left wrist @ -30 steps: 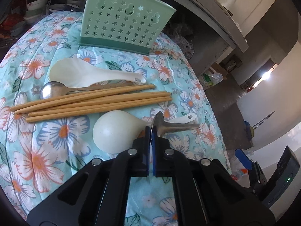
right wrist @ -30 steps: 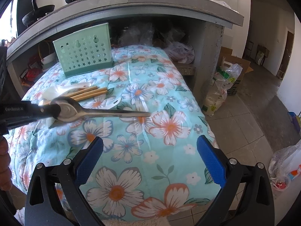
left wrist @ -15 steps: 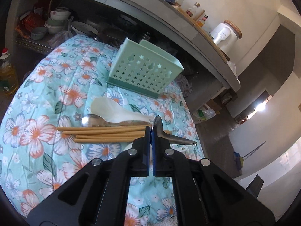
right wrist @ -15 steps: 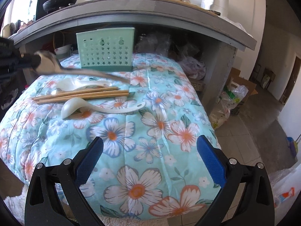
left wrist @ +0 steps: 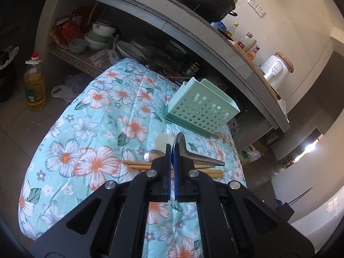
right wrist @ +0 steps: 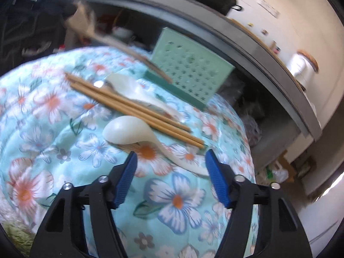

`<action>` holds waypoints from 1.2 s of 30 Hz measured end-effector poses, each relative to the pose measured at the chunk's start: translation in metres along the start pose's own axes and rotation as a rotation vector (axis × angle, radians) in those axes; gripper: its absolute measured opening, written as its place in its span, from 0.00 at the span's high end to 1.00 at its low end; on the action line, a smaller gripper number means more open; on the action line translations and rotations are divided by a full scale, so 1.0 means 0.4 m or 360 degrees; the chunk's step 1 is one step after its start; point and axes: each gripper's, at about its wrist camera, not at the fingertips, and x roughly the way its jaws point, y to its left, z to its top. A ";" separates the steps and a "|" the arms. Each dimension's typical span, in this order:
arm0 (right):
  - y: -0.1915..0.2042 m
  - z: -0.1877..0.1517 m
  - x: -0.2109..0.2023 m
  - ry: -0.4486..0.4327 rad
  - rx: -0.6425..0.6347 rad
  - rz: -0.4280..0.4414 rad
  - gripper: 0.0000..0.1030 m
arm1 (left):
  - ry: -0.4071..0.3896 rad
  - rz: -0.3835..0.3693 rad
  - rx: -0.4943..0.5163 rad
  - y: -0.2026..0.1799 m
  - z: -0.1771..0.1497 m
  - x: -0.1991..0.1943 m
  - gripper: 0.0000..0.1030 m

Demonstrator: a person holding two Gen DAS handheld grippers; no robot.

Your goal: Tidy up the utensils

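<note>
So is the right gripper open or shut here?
Open: the right gripper has its blue pads wide apart, empty, above the white spoon.

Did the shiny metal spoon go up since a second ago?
Yes. The metal spoon, clamped in the left hand-held gripper, rose off the chopsticks toward the green holder.

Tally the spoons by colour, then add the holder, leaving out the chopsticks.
metal spoon: 2
white spoon: 2
green holder: 1
Total: 5
</note>
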 end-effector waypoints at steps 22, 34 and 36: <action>0.247 0.005 0.015 -0.0205 -0.1087 -0.0294 0.76 | -0.0039 0.0044 -0.0019 0.041 0.012 -0.014 0.99; 0.168 0.041 -0.061 -0.0258 -0.0726 -0.0564 0.91 | -0.0072 0.0118 0.0051 0.019 0.043 -0.025 0.99; 0.130 0.064 -0.083 -0.0244 -0.0507 -0.0563 0.91 | -0.0072 0.0139 0.0070 0.008 0.052 -0.023 0.99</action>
